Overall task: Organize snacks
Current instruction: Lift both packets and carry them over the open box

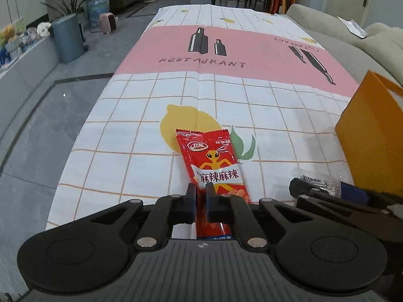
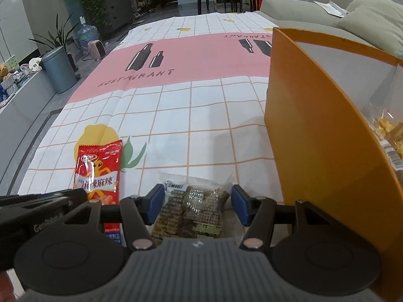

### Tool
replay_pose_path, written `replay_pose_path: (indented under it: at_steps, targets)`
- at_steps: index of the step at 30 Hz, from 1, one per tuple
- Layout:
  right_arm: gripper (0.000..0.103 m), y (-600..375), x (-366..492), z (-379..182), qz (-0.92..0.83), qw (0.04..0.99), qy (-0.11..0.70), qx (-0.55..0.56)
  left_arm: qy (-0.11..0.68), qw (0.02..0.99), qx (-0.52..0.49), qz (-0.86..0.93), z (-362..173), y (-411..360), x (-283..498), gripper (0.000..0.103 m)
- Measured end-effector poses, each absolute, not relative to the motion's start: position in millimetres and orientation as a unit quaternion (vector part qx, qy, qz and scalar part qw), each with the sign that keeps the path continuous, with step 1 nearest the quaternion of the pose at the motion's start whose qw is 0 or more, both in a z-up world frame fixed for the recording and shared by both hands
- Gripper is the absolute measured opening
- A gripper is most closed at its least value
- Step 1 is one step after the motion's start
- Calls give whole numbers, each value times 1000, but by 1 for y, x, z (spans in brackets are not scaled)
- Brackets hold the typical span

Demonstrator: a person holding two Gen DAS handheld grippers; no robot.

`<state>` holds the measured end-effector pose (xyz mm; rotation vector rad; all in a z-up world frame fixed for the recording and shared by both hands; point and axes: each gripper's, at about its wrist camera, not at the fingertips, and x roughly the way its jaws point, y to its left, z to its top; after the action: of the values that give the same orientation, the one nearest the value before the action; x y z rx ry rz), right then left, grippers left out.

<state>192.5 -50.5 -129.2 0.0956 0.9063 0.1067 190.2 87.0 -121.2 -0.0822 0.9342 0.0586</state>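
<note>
Snacks: we have a red spicy-strip packet (image 1: 214, 166) lying flat on the desk (image 1: 141, 105) over a printed lemon, left of the clear bag of brown pieces (image 2: 191, 206).
Left gripper (image 1: 200, 202): our fingers are clamped on the red packet's near end.
Right gripper (image 2: 196, 207): our fingers stand apart, straddling the clear bag without pinching it.
Orange box (image 2: 314, 136): it stands open at the right, already holding snacks.
Doing it well: we should lift the red packet level and close squarely on the bag's middle.
</note>
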Motion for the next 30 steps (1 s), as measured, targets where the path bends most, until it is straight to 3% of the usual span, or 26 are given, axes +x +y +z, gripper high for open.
replay_pose_path:
  at_steps: [14,30]
  targets:
    - [55,-53,179,-121,47,894,439,68,436,896,-81,23,-104,118,176,2]
    - [55,-56,162,-80,72,909,398,101,399,889,-222,-26,-67,162,153,2]
